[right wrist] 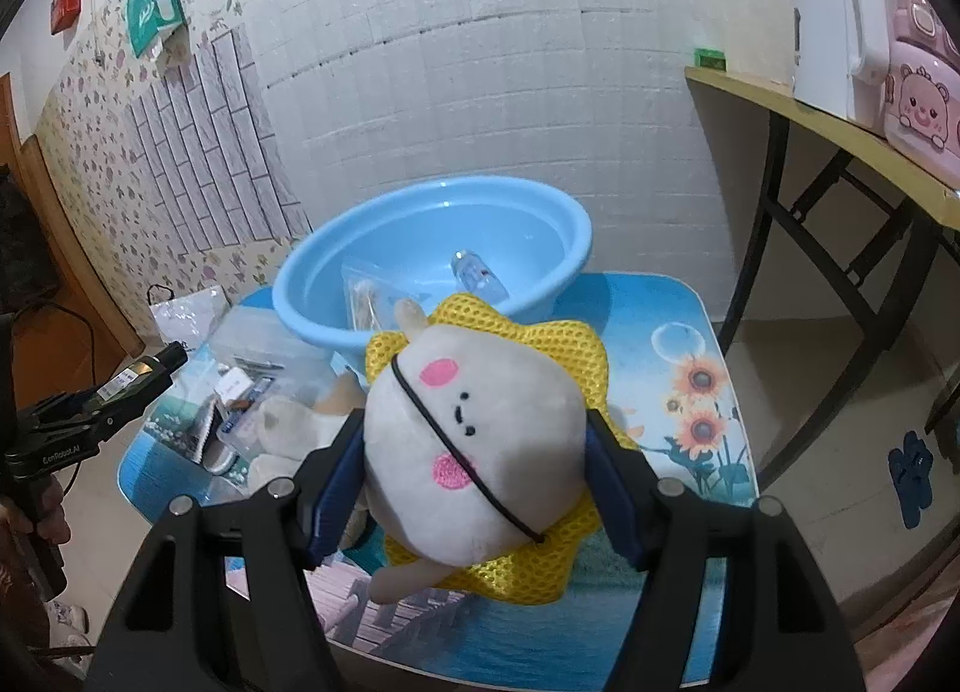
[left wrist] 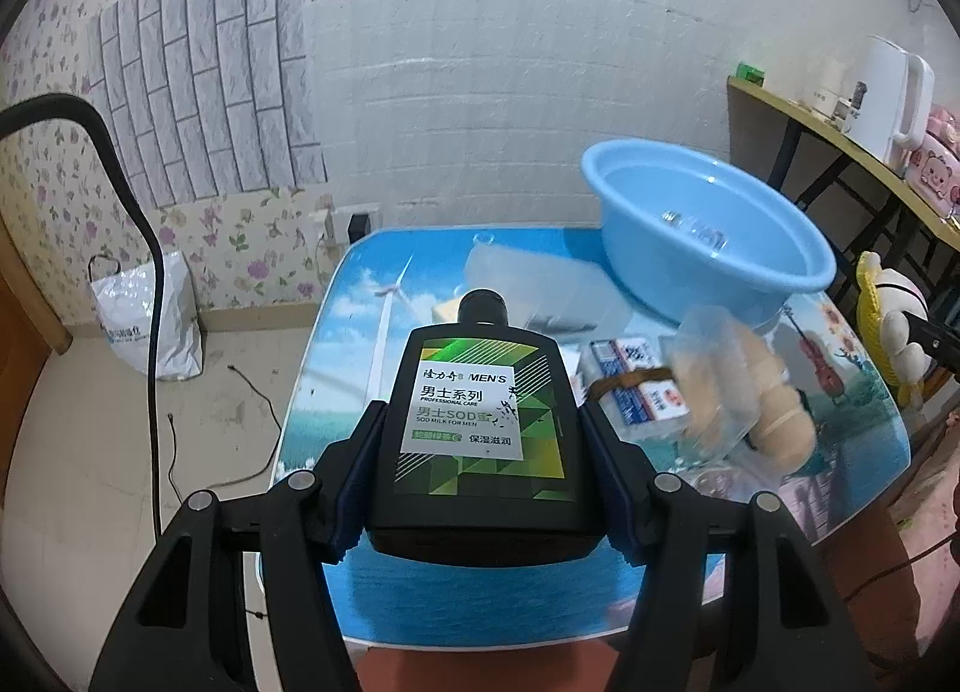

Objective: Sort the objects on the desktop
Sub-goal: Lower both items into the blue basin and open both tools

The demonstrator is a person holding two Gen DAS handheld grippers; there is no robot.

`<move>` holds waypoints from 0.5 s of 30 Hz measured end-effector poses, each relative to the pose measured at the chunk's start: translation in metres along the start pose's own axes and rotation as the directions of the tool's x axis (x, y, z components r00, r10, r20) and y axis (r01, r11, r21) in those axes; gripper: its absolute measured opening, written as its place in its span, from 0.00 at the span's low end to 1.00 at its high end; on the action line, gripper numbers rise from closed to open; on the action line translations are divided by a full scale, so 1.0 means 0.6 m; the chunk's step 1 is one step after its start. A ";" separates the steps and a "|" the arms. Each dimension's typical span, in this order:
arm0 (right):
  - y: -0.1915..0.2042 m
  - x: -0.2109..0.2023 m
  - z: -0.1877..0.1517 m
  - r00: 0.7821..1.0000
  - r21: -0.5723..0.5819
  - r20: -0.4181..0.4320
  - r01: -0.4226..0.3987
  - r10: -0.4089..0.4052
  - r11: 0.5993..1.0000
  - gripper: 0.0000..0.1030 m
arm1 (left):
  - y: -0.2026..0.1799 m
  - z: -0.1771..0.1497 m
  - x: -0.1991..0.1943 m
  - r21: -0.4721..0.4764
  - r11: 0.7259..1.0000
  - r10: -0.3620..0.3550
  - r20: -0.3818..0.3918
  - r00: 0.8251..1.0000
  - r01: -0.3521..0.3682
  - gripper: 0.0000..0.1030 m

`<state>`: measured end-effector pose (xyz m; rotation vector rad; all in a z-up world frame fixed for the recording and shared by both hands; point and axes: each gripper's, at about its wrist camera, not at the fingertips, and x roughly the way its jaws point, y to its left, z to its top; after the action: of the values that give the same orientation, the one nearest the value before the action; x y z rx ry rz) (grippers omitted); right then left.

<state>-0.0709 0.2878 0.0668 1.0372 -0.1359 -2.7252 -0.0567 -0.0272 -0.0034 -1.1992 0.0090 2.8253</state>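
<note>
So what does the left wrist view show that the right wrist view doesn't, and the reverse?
Only the left wrist view shows the label of the black bottle gripped in the left gripper, and the bundled white boxes. Only the right wrist view shows the plush toy's face in the right gripper, and the small bottle inside the basin. Both show the blue basin, the printed table and the white kettle.

Black bottle (left wrist: 480, 422), green geometric label. Cream plush toy (right wrist: 474, 446), pink cheeks, yellow mesh frill. Light blue basin (right wrist: 432, 248). Table (right wrist: 678, 392): blue sky print, sunflowers. Floral wallpaper (left wrist: 54, 194).
</note>
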 end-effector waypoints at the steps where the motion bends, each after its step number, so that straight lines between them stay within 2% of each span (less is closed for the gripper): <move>1: 0.001 0.001 0.005 1.000 -0.004 0.005 -0.004 0.004 1.000 0.66 | -0.002 0.005 0.000 0.002 1.000 -0.003 0.002 1.000 0.003 0.60; 15: 0.017 0.034 0.076 0.997 -0.050 0.057 -0.050 0.053 0.997 0.66 | -0.070 0.101 -0.005 0.038 0.994 -0.108 0.060 0.992 0.105 0.60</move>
<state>-0.1144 0.2733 0.0893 0.9285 -0.1039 -2.6994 -0.0953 0.0162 0.0421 -1.0715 -0.0097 2.7565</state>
